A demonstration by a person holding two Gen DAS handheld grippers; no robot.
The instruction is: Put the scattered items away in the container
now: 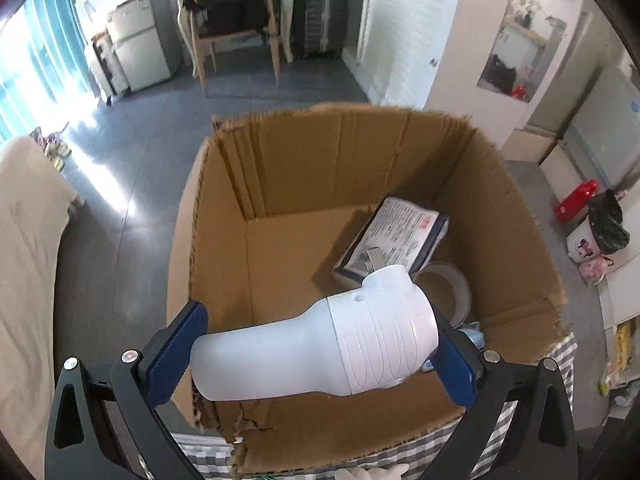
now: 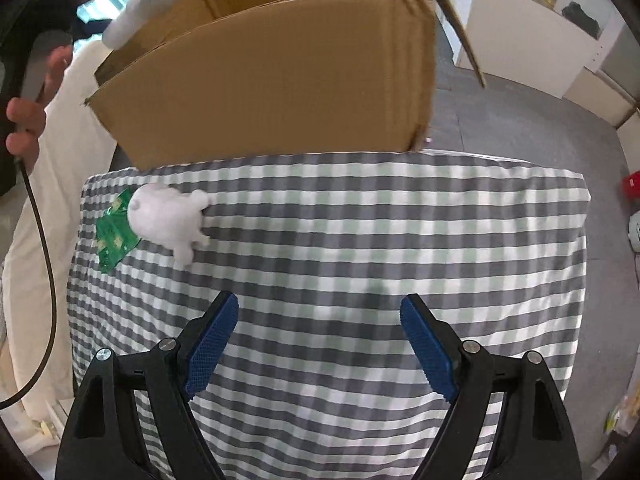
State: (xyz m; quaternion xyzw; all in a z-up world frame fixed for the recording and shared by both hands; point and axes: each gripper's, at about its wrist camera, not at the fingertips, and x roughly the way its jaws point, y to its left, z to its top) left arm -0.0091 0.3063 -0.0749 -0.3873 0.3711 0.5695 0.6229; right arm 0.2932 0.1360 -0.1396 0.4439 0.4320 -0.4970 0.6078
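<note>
My left gripper (image 1: 320,344) is shut on a white plastic bottle (image 1: 320,348), held sideways above the open cardboard box (image 1: 224,208). Inside the box lie a flat printed packet (image 1: 400,236) and a roll of tape (image 1: 448,288). In the right wrist view the box (image 2: 280,88) stands at the far edge of the checked cloth (image 2: 360,240). A white plush toy (image 2: 168,216) and a green packet (image 2: 114,232) lie on the cloth at the left. My right gripper (image 2: 320,336) is open and empty above the cloth, apart from the toy.
The left hand and its gripper with the bottle show at the upper left (image 2: 120,28). A beige sofa or bed (image 1: 28,260) lies left. A chair (image 1: 236,20), cabinets and a red bottle (image 1: 576,200) stand on the grey floor beyond.
</note>
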